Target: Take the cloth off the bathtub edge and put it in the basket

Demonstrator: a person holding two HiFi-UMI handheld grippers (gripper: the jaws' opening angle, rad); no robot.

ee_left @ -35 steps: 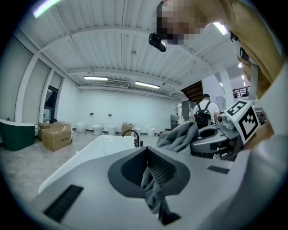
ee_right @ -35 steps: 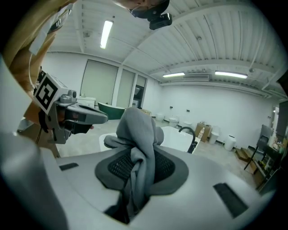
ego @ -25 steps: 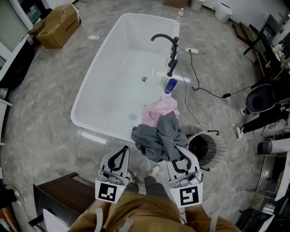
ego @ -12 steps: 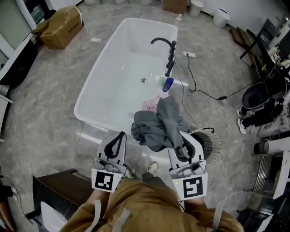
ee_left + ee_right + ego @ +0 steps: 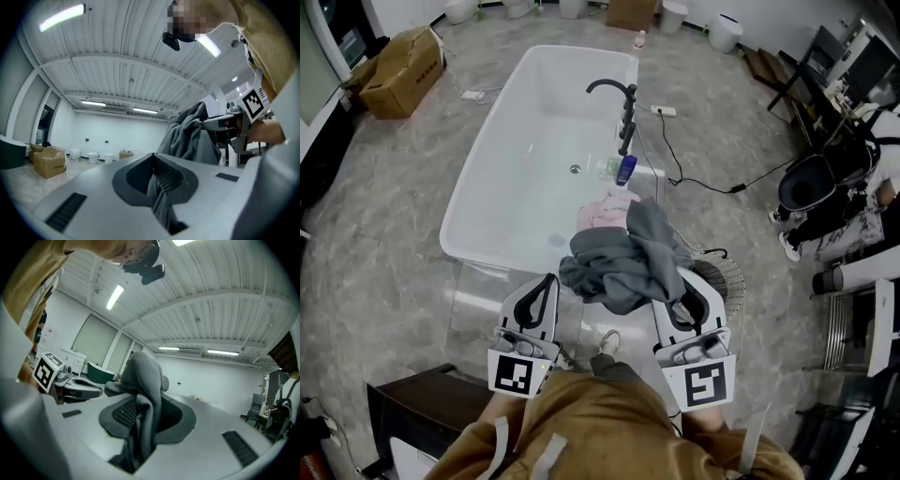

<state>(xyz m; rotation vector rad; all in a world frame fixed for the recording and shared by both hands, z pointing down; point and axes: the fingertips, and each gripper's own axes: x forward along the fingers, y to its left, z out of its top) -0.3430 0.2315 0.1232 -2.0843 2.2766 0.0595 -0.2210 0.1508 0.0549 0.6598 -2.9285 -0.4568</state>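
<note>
You've the cloth clamped in L hand-held gripper & R hand-held gripper, held clear of the tub for the basket.

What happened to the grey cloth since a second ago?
The left gripper and right gripper lifted the grey cloth higher, away from the tub edge. Their fingers are still shut on it. The pink cloth stays on the edge, and the basket hasn't moved.
</note>
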